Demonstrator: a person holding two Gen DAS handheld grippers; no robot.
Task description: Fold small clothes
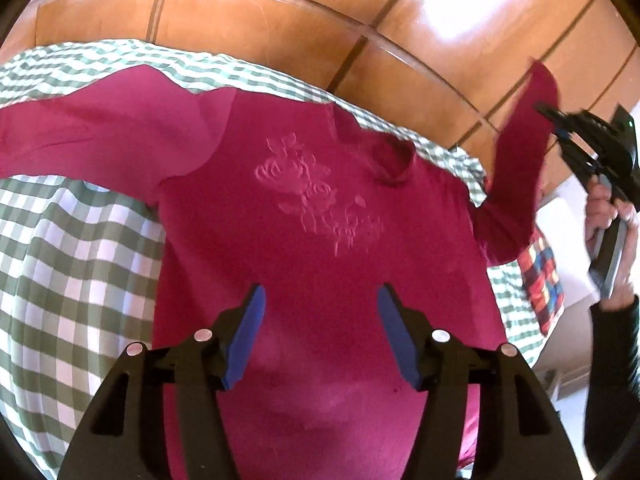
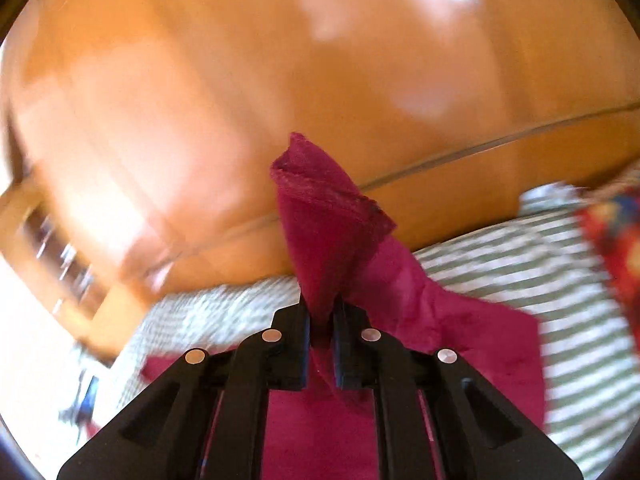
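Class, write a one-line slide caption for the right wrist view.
Right gripper shut on the magenta shirt's sleeve, lifting it above the green checked cloth.

Both wrist views downward, close, sharing shirt

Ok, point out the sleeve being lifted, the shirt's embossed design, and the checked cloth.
sleeve (image 2: 320, 216), right wrist view, on the cuff end.
embossed design (image 1: 316, 196), left wrist view, on its middle.
checked cloth (image 1: 80, 264), left wrist view, bare part beside the shirt.
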